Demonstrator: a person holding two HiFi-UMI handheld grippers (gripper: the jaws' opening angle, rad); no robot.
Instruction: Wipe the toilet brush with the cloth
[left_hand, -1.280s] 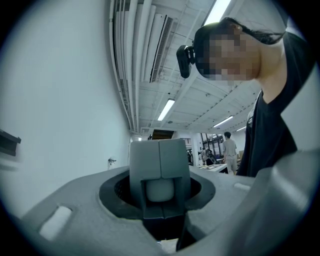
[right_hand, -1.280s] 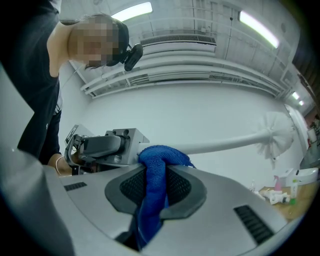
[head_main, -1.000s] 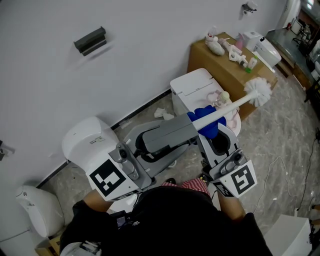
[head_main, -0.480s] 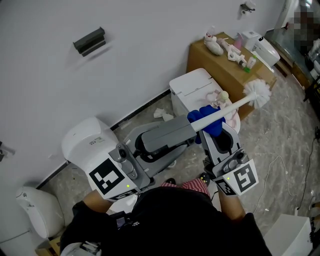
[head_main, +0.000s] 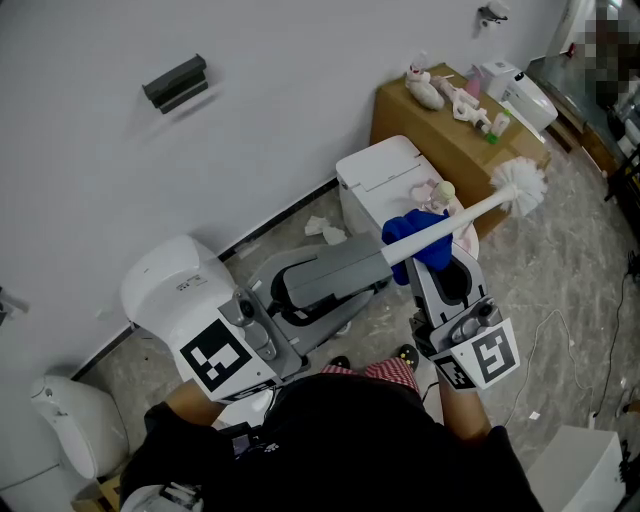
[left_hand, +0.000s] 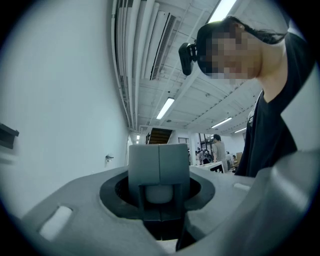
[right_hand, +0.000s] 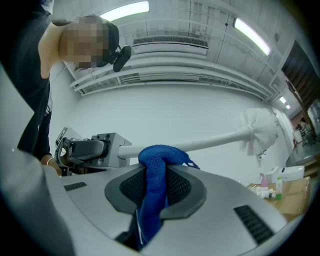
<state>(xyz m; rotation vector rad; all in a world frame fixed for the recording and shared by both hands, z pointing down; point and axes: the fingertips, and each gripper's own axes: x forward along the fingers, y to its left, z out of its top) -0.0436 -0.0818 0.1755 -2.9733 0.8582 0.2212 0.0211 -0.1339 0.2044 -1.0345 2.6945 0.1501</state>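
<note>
Blue and bunched, the cloth (right_hand: 152, 200) is pinched between the jaws of the right tongs (right_hand: 156, 174), and its upper fold is hooked over the white handle (right_hand: 210, 142) of the toilet brush (head_main: 470, 211). The left tongs (left_hand: 159, 172) are clamped on the very end of that handle, so the brush sticks out nearly level in mid-air above the floor, with its bristle head (head_main: 520, 185) farthest away. The likeliest trouble, I judge, is leverage: gripped only at its end, the long brush could pivot or sag in the left tongs once the cloth drags along it. The cloth merely loops over the shaft rather than wrapping it, so a stroke could slip off or clean one side only. A stroke towards the head would also carry the right tongs out over the white lidded box (head_main: 385, 170) below. Beyond that is the cardboard box (head_main: 440, 118), whose bottles and toys stand near the bristles. Crumpled tissue (head_main: 325, 230) lies on the floor by the wall, out of the way.
</note>
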